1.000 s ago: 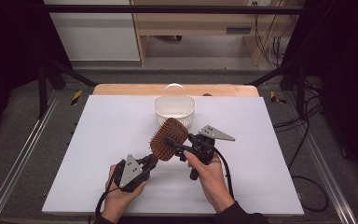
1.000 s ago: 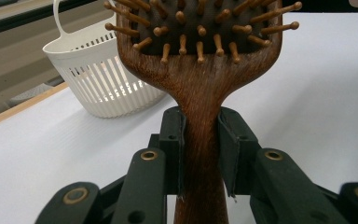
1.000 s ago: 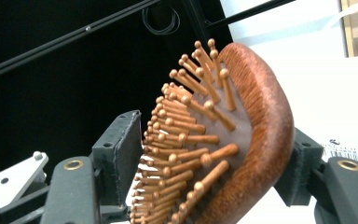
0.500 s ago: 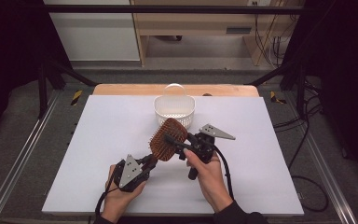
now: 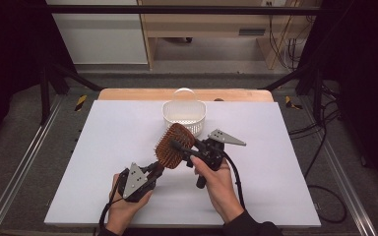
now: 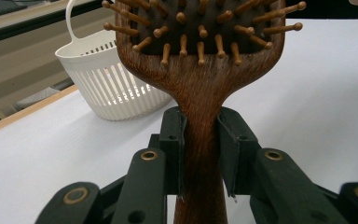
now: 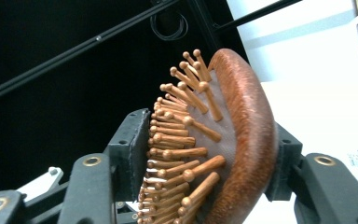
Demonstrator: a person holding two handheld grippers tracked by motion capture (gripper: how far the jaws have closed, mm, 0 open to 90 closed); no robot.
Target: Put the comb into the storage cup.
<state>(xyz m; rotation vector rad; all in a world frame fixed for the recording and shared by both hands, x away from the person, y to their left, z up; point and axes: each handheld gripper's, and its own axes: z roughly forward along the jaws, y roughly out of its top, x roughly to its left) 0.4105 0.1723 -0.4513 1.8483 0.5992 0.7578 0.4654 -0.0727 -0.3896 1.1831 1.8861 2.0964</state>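
Observation:
A wooden paddle hairbrush (image 5: 173,143) with wooden pins is held above the white table (image 5: 108,142) between both grippers. My left gripper (image 5: 158,169) is shut on its handle (image 6: 200,154), one pad on each side. My right gripper (image 5: 179,150) comes in from the right around the brush head (image 7: 242,140). One pad sits on the pin tips and the other on the rounded wooden back. Its jaws have just been closing with the head between them.
A white slatted basket (image 5: 183,115) with a loop handle stands just behind the brush, near the table's far edge (image 6: 107,79). The wooden table edge runs behind it. Cables trail from both grippers toward the person. Bare tabletop lies to the left and right.
The right gripper's jaws have drawn closer around the brush head. Both hands and the brush stay where they were.

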